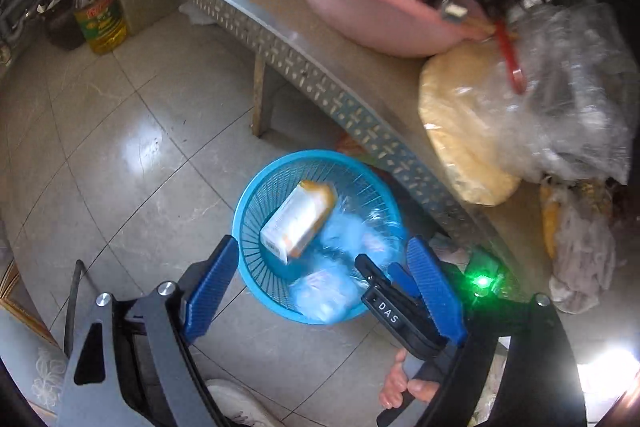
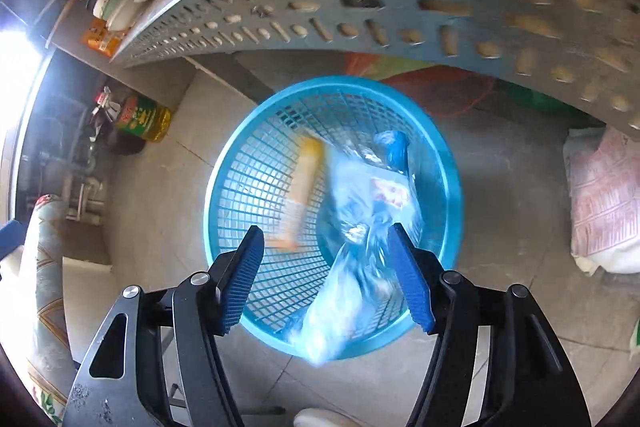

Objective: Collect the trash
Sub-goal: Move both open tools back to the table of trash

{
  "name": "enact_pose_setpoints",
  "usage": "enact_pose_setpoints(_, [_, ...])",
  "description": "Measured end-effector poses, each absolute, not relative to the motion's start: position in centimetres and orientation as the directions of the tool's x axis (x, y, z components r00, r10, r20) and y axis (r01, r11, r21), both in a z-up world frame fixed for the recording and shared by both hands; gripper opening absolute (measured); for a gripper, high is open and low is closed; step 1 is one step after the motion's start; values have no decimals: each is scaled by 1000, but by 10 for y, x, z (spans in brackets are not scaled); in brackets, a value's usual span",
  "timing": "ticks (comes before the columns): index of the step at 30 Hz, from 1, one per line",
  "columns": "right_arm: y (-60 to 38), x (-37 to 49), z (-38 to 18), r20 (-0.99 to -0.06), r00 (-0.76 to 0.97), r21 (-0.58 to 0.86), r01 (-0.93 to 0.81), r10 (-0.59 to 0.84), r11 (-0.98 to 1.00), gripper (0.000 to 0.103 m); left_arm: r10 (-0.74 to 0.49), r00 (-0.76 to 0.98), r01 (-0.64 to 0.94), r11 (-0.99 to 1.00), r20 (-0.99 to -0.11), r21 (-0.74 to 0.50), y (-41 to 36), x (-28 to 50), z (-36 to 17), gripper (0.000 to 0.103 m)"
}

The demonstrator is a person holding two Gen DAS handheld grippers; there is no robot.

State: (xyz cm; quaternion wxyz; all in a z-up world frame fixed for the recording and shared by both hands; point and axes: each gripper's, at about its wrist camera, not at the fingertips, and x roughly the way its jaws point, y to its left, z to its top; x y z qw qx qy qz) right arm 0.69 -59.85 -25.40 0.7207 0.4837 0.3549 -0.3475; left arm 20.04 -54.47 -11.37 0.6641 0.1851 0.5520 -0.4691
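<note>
The blue plastic bag (image 2: 352, 267) of trash lies inside the blue mesh basket (image 2: 240, 187), blurred in both views and draped against the near wall. Beside it in the basket sits a white-and-orange carton (image 1: 298, 223). The bag appears light, soft and crinkly; it would likely slip from a shallow pinch, so a bunched fold or its twisted neck is the sensible place to take hold. The carton looks light and fairly stiff, best taken across its narrow faces.

The right hand-held gripper (image 2: 326, 275) hangs over the basket with its jaws well apart; the bag shows between them, but the pads do not press on it. The left hand-held gripper (image 1: 324, 275) is also spread wide over the basket and holds nothing.

The basket stands on the tiled floor (image 1: 120, 131), partly under the edge of the perforated grey tabletop (image 1: 360, 123). That overhanging edge crowds the far side of the basket. On the tabletop lie a pink bag (image 1: 380, 15) and clear plastic wrapping (image 1: 572, 87). A cooking-oil bottle (image 1: 100, 23) stands on the floor, well apart.
</note>
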Motion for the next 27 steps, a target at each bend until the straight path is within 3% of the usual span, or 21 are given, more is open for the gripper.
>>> enact_pose_setpoints(9, [-568,-43,-220,-818,513,426,844,-261,325,62,-542,23,876,416,-840,-245,-493,169,-34,84])
enact_pose_setpoints(14, [-516,-62,-169,-790,545,403,806,-279,433,63,-625,97,903,382,-775,-196,-430,143,19,90])
enact_pose_setpoints(18, [-475,-78,-116,-755,567,350,773,-329,528,73,-666,200,903,409,-719,-128,-367,122,55,90])
enact_pose_setpoints(22, [-441,-90,-59,-706,581,269,750,-406,605,90,-691,271,880,461,-670,-118,-299,106,74,95])
enact_pose_setpoints(27, [-405,-84,-15,-702,564,152,715,-434,683,95,-647,263,855,500,-715,-138,-232,100,70,96])
